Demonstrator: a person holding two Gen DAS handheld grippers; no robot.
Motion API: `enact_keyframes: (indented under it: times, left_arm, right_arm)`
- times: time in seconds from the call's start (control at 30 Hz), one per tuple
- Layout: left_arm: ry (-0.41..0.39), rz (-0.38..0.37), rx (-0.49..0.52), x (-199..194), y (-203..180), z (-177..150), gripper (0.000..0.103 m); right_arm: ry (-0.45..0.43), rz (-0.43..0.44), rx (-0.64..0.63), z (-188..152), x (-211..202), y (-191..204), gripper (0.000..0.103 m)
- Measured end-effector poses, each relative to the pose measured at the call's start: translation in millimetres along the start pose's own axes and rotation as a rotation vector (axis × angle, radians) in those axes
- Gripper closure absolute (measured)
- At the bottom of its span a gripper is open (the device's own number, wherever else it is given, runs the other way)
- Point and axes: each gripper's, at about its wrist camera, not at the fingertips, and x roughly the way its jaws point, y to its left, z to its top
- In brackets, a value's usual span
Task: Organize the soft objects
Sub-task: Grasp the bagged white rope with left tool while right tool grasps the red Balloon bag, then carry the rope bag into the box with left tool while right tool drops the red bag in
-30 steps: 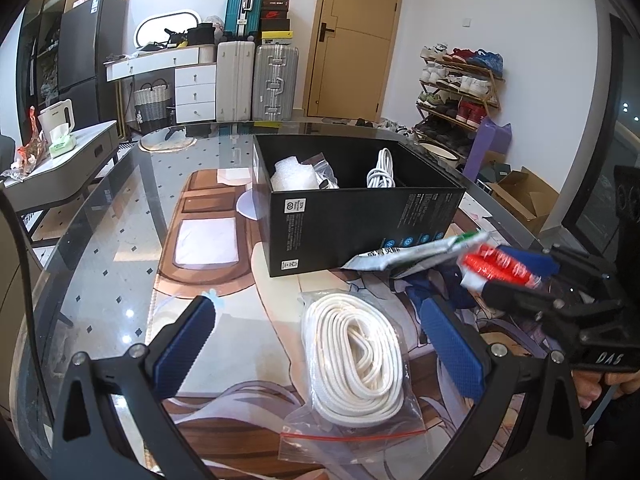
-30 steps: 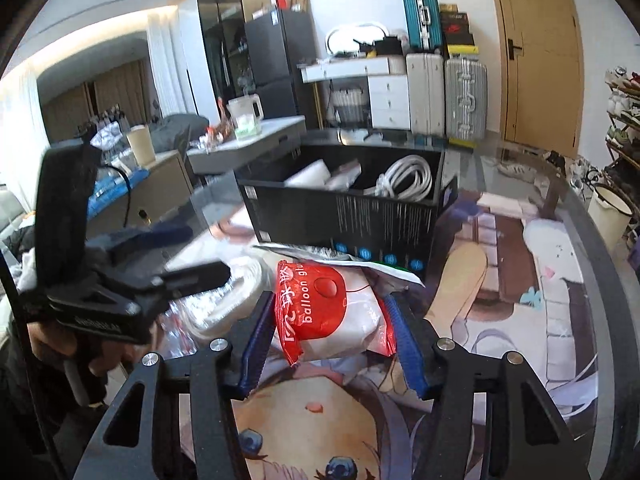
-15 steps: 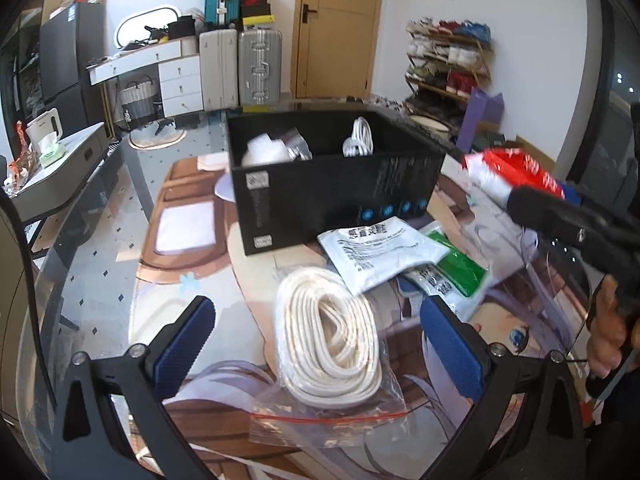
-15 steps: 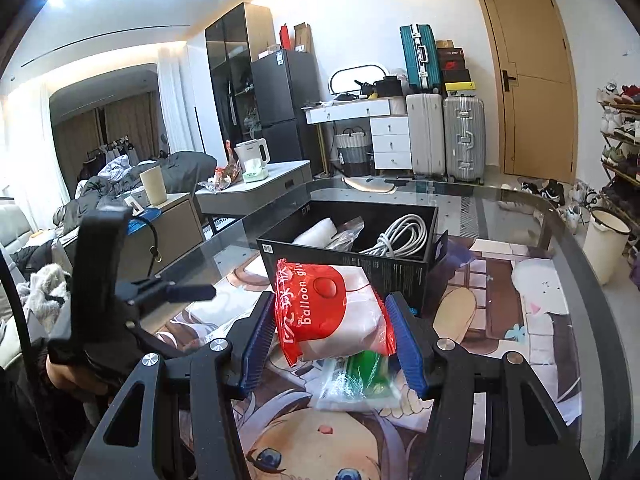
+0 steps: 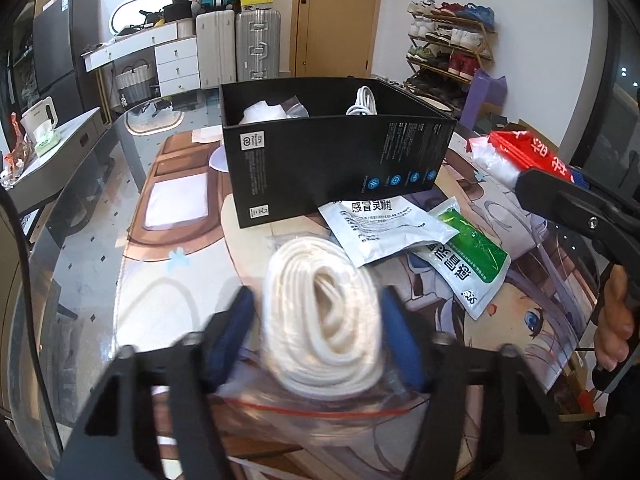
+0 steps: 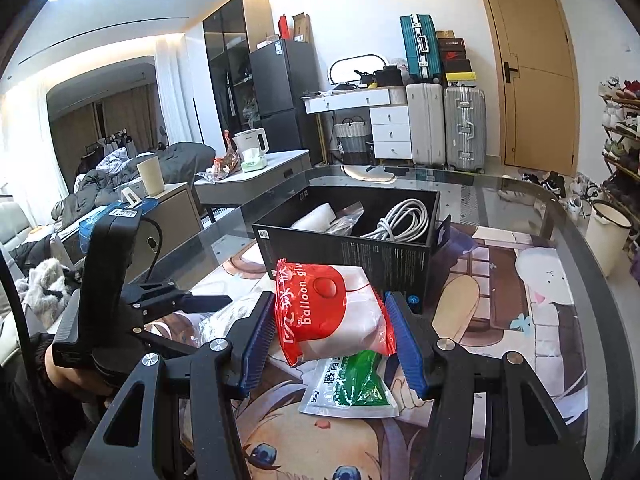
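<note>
My right gripper is shut on a red and white balloon packet and holds it in the air in front of the black box; the packet also shows in the left wrist view. My left gripper has closed in on a bagged coil of white rope on the table; its blue pads sit against the coil's sides, blurred by motion. The black box holds a white cable and bubble wrap.
A white sachet and a green and white sachet lie on the printed mat right of the rope. The green sachet also lies under the right gripper. The glass table edge curves at the right. Suitcases and a shoe rack stand behind.
My left gripper's fingers have closed from wide open onto the rope coil. My right gripper has lifted the balloon packet up off the sachets toward the box.
</note>
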Motion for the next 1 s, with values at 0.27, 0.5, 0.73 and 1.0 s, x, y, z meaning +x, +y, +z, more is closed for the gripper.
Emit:
enact_keyframes:
  times: [0.27,0.5,0.73,1.0]
  left_arm:
    - [-0.040,-0.025,-0.043,-12,14,4,0.064]
    - [-0.065,-0.033,-0.057,-20,18,5,0.064]
    - [-0.095,-0.031,-0.073,-29,24,6,0.065]
    - [-0.133,-0.034,-0.078,-42,27,8,0.065]
  right_arm:
    - [-0.005,-0.016,0.013,1,0,-4,0.046]
    - [-0.014,-0.021,0.018,2,-2,-6,0.046]
    - [-0.015,-0.021,0.018,2,-2,-7,0.046]
    - [-0.017,-0.025,0.018,3,-4,-7,0.046]
